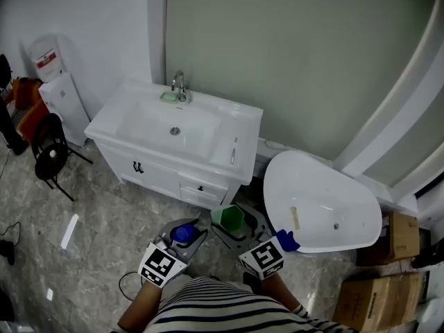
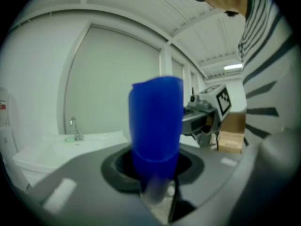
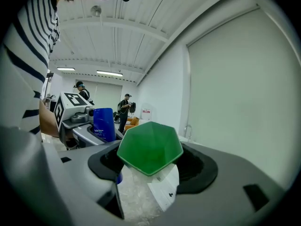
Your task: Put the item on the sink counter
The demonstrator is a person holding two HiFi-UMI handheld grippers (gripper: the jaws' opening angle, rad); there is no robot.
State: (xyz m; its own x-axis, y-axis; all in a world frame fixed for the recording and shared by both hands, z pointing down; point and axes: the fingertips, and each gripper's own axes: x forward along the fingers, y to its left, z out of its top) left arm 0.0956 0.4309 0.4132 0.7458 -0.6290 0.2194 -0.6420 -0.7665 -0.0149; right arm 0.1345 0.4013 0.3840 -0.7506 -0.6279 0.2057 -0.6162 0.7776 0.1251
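Cups aloft: my left gripper pinches an upright blue plastic cup, and my right gripper pinches a green hexagonal plastic cup. The white sink counter lies ahead and leftward, nearer my left.

The person's grey left gripper is pointing forward and slightly down, its jaws pressing on an upright blue plastic bottle. Just beside it, the right gripper is clamping a green hexagonal plastic cup. Both forearms are reaching forward.
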